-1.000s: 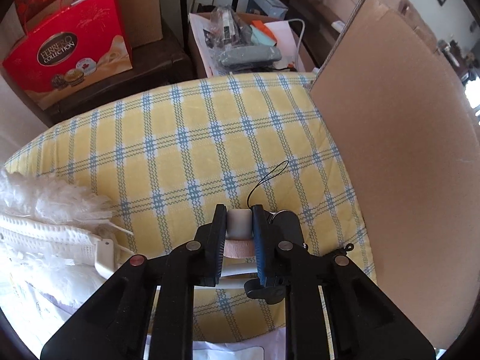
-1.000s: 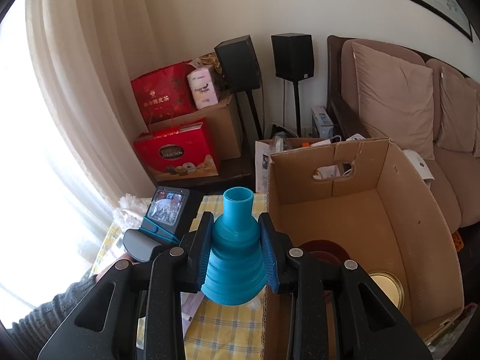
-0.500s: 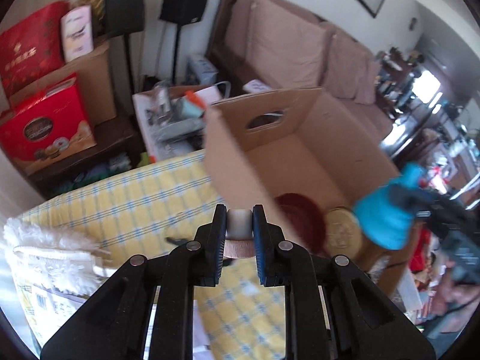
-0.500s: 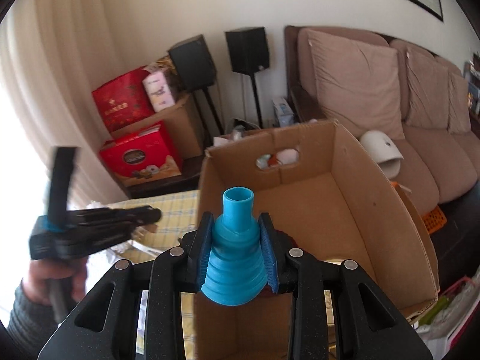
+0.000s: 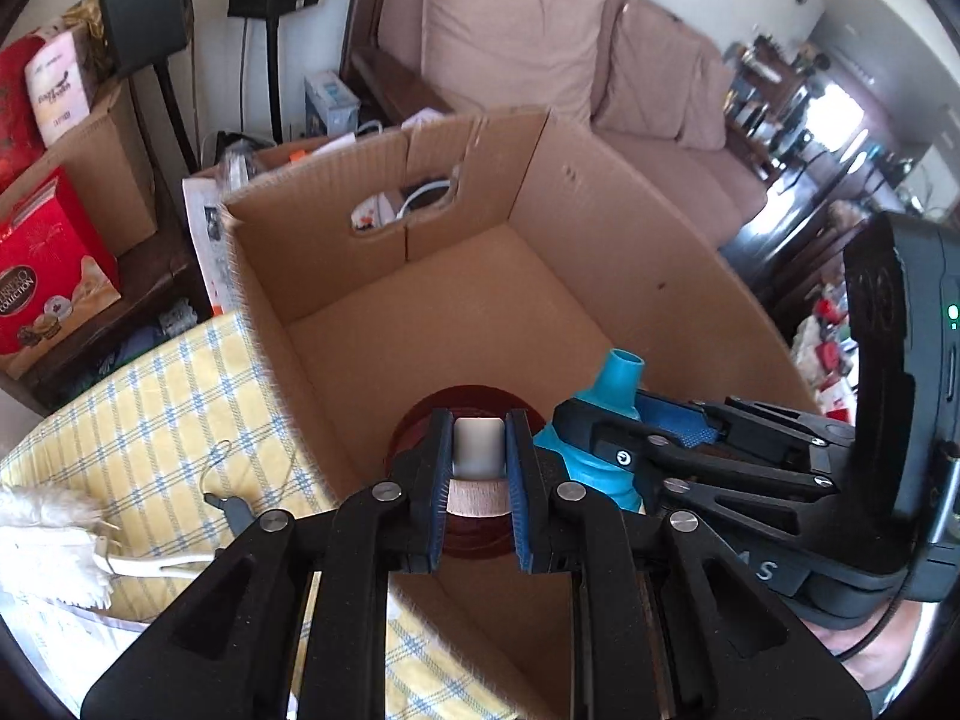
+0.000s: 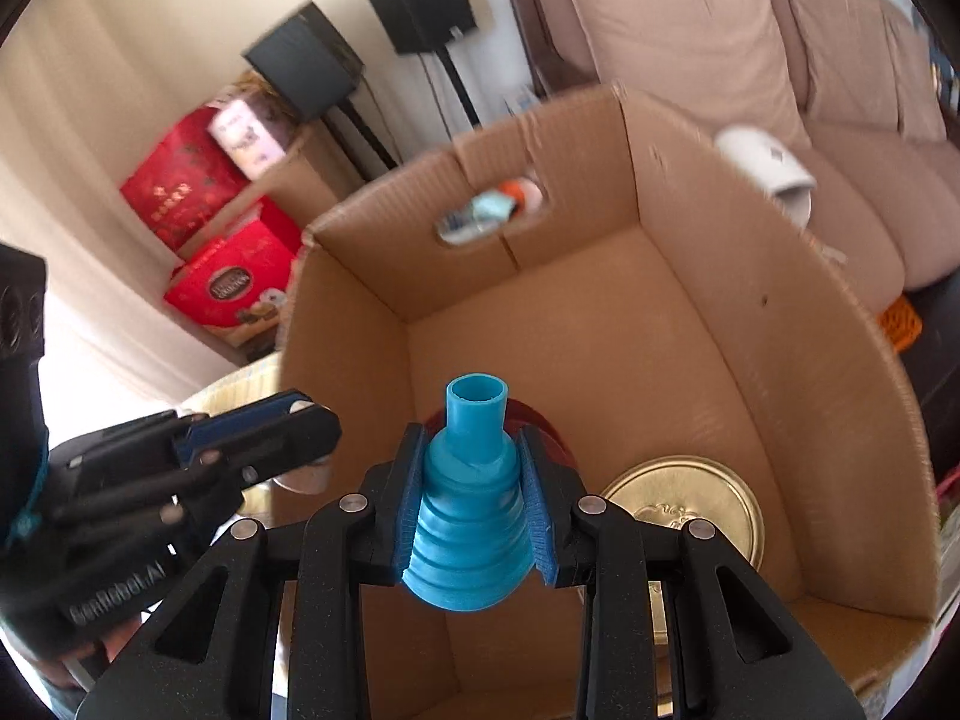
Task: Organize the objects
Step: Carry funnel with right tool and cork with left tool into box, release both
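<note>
Over the open brown cardboard box (image 5: 600, 252) both tongs hover loaded: left tongs (image 5: 478, 468) clamped on a small white-and-tan block (image 5: 477, 450), right tongs (image 6: 474, 510) clamped on a ribbed blue plastic funnel (image 6: 468, 516). Round dark-red lid (image 5: 420, 420) and gold round tin lid (image 6: 690, 492) already lie on the box floor. I'd lower each onto bare floor, release one at a time, avoid the walls. Readable: "COLLECTION" on red gift box (image 5: 42, 294); partial lettering on the left tool body, blurred

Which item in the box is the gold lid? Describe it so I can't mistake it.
Look into the open cardboard box. On its floor, right of the blue funnel held in the right claw, lies the gold lid. It is flat, round and shiny, unlike the dark red dish beside it.
</note>
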`<state>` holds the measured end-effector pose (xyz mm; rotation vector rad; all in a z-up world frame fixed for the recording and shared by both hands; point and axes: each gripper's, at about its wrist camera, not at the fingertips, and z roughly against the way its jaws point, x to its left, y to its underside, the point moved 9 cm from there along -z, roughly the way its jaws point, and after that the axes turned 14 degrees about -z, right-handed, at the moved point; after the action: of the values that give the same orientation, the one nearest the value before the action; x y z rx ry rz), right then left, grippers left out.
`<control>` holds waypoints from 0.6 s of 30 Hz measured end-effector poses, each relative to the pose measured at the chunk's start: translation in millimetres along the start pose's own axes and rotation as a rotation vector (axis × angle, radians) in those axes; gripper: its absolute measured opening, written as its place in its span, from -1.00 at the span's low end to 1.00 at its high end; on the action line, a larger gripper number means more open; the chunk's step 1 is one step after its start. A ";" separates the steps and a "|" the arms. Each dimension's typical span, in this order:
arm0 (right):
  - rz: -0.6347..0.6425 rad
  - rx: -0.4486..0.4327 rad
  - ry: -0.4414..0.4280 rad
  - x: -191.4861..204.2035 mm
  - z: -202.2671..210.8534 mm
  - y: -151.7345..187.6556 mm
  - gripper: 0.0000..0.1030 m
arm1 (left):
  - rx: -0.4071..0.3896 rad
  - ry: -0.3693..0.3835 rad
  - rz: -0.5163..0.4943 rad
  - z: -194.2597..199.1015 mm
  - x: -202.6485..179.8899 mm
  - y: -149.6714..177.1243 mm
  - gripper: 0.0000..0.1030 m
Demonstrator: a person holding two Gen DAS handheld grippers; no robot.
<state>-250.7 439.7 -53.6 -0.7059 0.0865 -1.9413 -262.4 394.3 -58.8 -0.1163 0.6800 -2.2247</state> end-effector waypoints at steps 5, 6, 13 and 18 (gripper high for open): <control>-0.045 0.086 0.025 -9.7 -27.0 0.3 -0.41 | 0.041 0.009 0.017 -19.1 3.5 5.3 -0.68; -0.050 0.089 0.019 -8.2 -27.9 -0.8 -0.40 | 0.051 0.017 0.023 -20.9 4.7 7.5 -0.63; -0.045 0.068 0.024 -7.5 -22.6 0.2 -0.17 | 0.015 0.014 0.034 -8.5 13.3 14.2 -0.17; -0.039 0.031 0.012 -2.9 -9.5 2.8 -0.07 | -0.044 0.032 0.033 21.4 15.6 15.8 0.27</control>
<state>-252.5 438.5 -63.7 -0.6805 0.0499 -1.9803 -256.2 365.2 -50.6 -0.0905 0.7435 -2.1846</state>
